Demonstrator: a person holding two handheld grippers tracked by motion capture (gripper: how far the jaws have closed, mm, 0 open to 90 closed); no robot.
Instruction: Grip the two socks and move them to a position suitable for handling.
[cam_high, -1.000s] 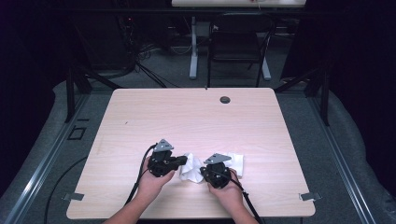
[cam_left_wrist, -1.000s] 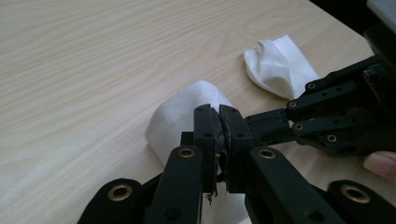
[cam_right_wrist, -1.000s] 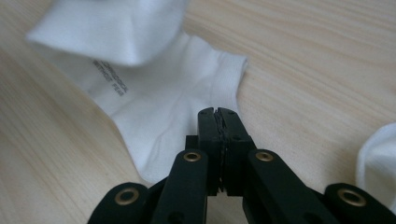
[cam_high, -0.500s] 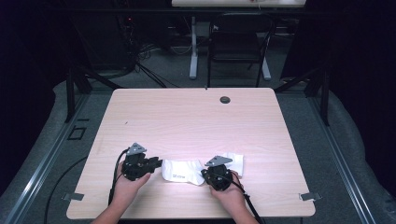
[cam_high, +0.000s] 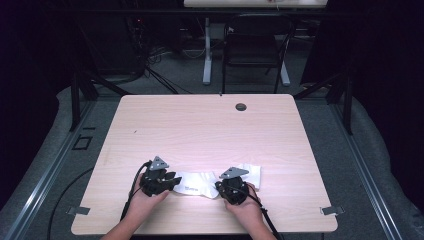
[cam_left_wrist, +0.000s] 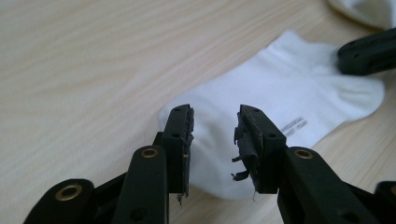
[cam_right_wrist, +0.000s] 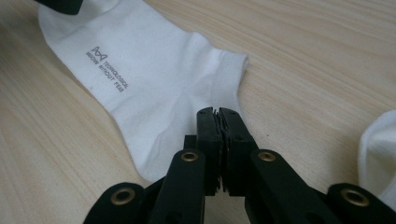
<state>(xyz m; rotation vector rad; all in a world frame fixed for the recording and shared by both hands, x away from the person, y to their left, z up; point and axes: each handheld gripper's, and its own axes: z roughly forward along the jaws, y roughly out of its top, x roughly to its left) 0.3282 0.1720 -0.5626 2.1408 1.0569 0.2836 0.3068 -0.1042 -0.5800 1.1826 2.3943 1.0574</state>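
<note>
A white ankle sock with small grey print lies stretched flat on the wooden table near its front edge. My left gripper sits at the sock's left end. In the left gripper view its jaws stand apart over the sock's edge without pressing on it; they have just been opening. My right gripper is at the sock's right end. The right gripper view shows its jaws shut, pinching the edge of the sock near the cuff.
A second white sock lies bunched just right of the right gripper, also at the right edge of the right gripper view. A dark cable hole sits near the table's far edge. A chair stands beyond the table.
The left gripper pulled leftward away from the right one, drawing the bunched sock out flat, then its jaws opened and let go. The right gripper stayed put, still shut on the sock.
</note>
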